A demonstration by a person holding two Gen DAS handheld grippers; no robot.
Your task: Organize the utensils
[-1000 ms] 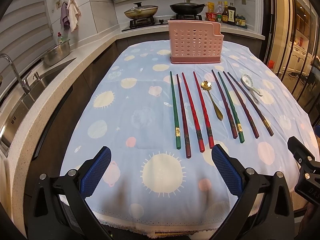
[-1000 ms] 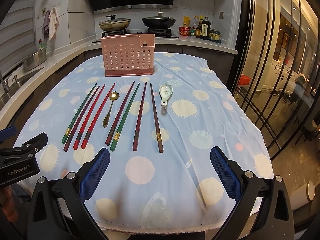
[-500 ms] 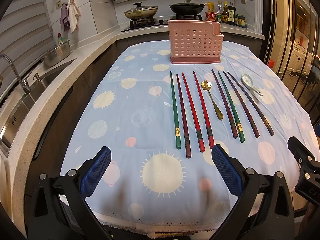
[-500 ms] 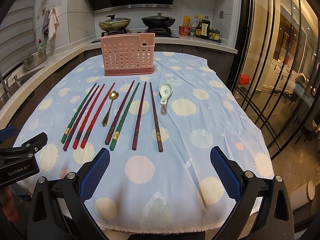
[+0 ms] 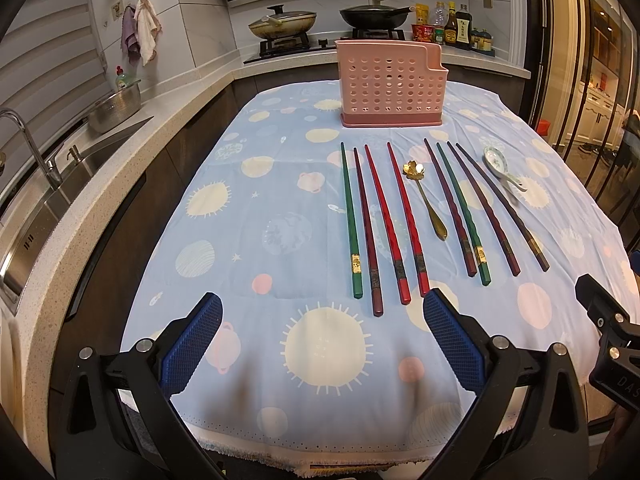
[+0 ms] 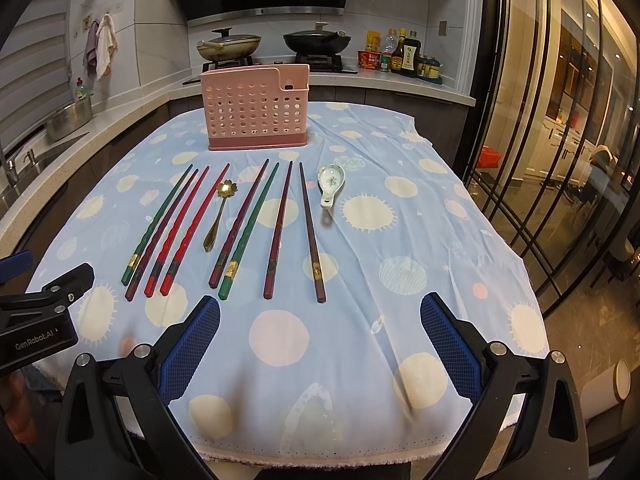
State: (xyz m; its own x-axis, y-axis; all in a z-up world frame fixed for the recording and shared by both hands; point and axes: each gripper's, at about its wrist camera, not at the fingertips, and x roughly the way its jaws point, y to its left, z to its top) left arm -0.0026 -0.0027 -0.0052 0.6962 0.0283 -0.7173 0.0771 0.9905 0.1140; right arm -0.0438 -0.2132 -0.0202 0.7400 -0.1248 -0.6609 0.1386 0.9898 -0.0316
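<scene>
Pink perforated plastic marks the utensil holder (image 5: pixel 391 82) at the upper centre of the left wrist view, standing upright at the far end of the blue patterned tablecloth (image 5: pixel 248 248). Nothing pokes above its rim, so it looks empty, though its inside is hidden from here. Below it, across the middle of the frame, eight chopsticks (image 5: pixel 394 224) lie side by side in a row, with a gold flower-headed spoon (image 5: pixel 425 199) among them and a white ceramic spoon (image 5: pixel 502 169) at the right end. By that showing, the sorting has not begun: every piece is on the cloth. The left gripper (image 5: pixel 320 344) sits at the bottom of the frame with its blue pads spread wide, holding nothing, just short of the near chopstick ends.

From the right wrist view, the holder (image 6: pixel 256 108) stands upper centre, its taller section with a slot on the right; again no utensil shows in it. The chopsticks (image 6: pixel 240 228) fan out mid-frame, left of centre, the gold spoon (image 6: pixel 218 216) between them and the ceramic spoon (image 6: pixel 330 182) just right of the last stick. The right gripper (image 6: pixel 320 344) is likewise wide open and empty at the bottom. All ten pieces remain to be moved.
</scene>
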